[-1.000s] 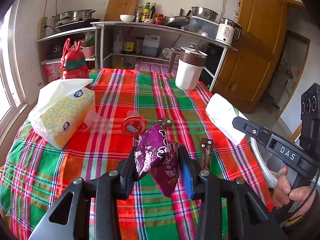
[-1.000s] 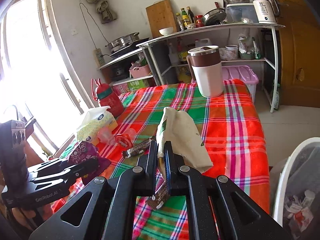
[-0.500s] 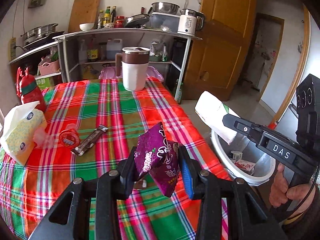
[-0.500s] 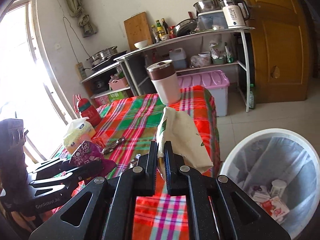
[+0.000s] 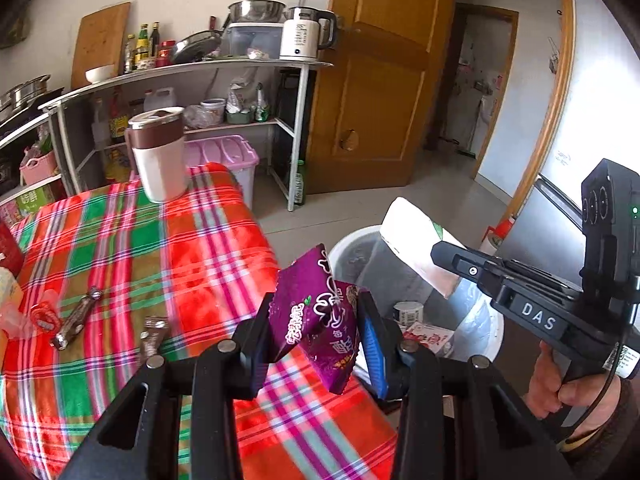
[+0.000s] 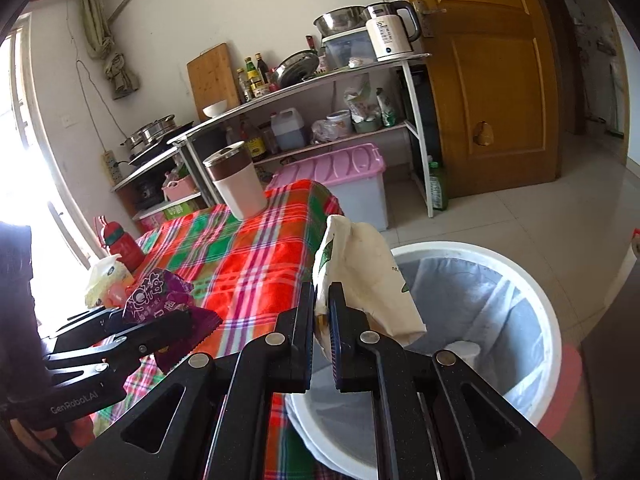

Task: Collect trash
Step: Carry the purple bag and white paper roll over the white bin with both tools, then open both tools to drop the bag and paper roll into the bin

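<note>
My left gripper [image 5: 318, 332] is shut on a purple snack wrapper [image 5: 316, 316] and holds it at the table's right edge, beside the white trash bin [image 5: 486, 322]. My right gripper [image 6: 322, 320] is shut on a white paper bag [image 6: 368, 280] and holds it over the bin's rim [image 6: 550, 312]. The bin has a grey liner and some trash inside. The right gripper [image 5: 444, 252] with its bag [image 5: 416, 244] also shows in the left wrist view, above the bin. The left gripper [image 6: 188, 320] with the wrapper [image 6: 160, 292] shows in the right wrist view.
A plaid-covered table [image 5: 200, 240] holds two brown bar wrappers [image 5: 76, 316], a red-lidded cup [image 5: 44, 316], a tissue pack [image 6: 106, 280], a red bottle [image 6: 122, 242] and a white jug [image 5: 160, 160]. A pink-lidded box [image 6: 348, 176], metal shelves [image 6: 320, 80] and a wooden door [image 6: 500, 80] stand behind.
Both grippers have swung right, off the table toward the trash bin, each still holding its item. The bin has come into full view under the right gripper.
</note>
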Demonstrator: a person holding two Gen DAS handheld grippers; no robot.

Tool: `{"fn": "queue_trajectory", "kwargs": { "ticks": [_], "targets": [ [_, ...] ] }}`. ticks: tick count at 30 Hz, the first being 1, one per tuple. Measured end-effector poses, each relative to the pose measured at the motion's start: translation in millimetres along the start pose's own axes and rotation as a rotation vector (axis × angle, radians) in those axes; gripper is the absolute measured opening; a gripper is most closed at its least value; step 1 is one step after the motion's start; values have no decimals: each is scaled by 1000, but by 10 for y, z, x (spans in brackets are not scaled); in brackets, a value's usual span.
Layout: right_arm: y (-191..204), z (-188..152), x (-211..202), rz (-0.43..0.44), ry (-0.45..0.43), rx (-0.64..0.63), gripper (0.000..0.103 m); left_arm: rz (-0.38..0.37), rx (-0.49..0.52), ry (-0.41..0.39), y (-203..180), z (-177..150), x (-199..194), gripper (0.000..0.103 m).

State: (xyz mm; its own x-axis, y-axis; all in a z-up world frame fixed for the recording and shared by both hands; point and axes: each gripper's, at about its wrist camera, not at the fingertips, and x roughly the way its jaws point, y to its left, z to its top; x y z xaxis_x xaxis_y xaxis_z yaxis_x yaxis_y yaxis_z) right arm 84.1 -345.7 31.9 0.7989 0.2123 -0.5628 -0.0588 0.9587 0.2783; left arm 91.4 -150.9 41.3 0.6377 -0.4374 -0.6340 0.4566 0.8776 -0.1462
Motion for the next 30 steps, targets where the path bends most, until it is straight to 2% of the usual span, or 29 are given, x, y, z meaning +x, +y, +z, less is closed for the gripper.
{"fn": "queue_trajectory", "kwargs": {
  "ticks": [11,18,30],
  "targets": [
    [-408,-143,82,-67,66,59,7,-45,40,57,-373,4,334,41],
    [-610,-220,188,-160,115,71,7,-58,62,101,-537,6,548,41],
    [-762,-285,230,-187,159,93,9,-67,70,130,-642,-4,654,43]
  ]
}}
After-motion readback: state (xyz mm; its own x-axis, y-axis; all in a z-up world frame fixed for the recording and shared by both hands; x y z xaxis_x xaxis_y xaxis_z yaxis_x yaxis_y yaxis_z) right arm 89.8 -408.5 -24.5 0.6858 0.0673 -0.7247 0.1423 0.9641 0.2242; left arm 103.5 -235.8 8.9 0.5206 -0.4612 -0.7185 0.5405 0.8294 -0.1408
